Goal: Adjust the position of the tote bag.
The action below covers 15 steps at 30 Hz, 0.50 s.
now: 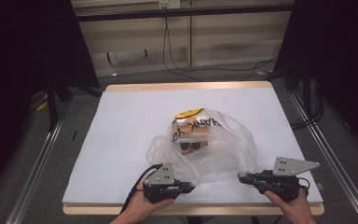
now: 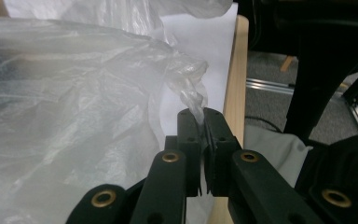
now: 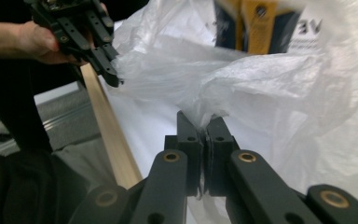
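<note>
Left tool: jaws clenched on a twisted tail of the clear plastic bag, film pinched right at the tips. In the high view the left tool sits at the near edge of the bench, left hand under it, grey plate on top, cable trailing back toward the person

Right tool: jaws also clamped tight on a gathered fold of the bag, film bunched between the tips. High view puts the right tool at the near right, right hand behind it, pointing inward at the bag's near edge

Both tools grip the near hem of the bag, one at each side, well apart, mouth of the bag toward the person. From the right gripper view the left tool is visible farther off, tips at the film beside the wooden bench edge

Bag lies crumpled around the middle of the bench, on the white cover, slightly right of centre. Printed lettering on the film reads upside down from the camera. Inside, toward the far side: a yellow and dark item, looks like a box or pack, cannot tell what exactly. Right gripper view shows the same yellow and dark item through the film, blurred

Beyond the bench: grey floor, cables running along it, black curtains both sides
</note>
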Each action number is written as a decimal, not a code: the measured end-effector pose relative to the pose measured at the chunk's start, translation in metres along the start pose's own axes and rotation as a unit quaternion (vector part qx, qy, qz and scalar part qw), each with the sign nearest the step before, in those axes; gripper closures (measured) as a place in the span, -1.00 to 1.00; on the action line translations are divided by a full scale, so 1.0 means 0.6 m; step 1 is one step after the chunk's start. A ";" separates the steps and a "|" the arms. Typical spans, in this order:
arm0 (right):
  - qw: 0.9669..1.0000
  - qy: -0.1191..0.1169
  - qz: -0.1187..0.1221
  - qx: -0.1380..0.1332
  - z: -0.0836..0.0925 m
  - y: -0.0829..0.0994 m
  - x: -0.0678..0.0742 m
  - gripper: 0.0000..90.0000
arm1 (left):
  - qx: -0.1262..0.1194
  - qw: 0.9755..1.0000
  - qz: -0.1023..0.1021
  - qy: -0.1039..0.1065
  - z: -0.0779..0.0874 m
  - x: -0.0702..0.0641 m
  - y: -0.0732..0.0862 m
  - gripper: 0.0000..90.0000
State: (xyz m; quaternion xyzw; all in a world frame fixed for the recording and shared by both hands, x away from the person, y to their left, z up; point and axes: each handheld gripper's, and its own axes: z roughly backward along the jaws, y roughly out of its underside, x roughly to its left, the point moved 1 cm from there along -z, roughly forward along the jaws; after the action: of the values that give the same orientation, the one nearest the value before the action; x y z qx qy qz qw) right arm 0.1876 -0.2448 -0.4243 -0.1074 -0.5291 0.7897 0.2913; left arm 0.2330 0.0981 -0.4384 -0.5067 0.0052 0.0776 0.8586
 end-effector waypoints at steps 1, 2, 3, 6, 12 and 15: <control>1.000 0.002 -0.001 -0.005 0.005 -0.003 -0.001 0.95 | -0.004 1.000 -0.004 -0.002 0.005 0.001 -0.004 0.93; 1.000 0.004 0.001 -0.010 0.009 -0.006 -0.002 0.95 | -0.014 1.000 0.002 0.000 0.009 0.000 -0.009 0.94; 1.000 0.005 0.000 -0.015 0.013 -0.010 -0.003 0.95 | -0.017 1.000 -0.002 -0.002 0.014 0.000 -0.013 0.94; 1.000 0.010 0.005 -0.028 0.023 -0.024 -0.003 0.95 | -0.034 0.999 -0.005 -0.007 0.028 -0.002 -0.028 0.94; 0.998 0.012 0.023 -0.057 0.035 -0.065 -0.012 0.95 | -0.052 0.998 -0.024 -0.015 0.058 0.002 -0.056 0.95; 0.997 0.018 0.032 -0.069 0.037 -0.088 -0.019 0.95 | -0.069 0.997 -0.026 -0.022 0.072 0.006 -0.068 0.95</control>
State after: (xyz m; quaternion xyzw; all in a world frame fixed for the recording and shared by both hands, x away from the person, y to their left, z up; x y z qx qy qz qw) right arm 0.2046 -0.2546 -0.3693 -0.1580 -0.5734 0.7582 0.2673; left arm 0.2394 0.1169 -0.3823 -0.5633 -0.0319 0.0663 0.8230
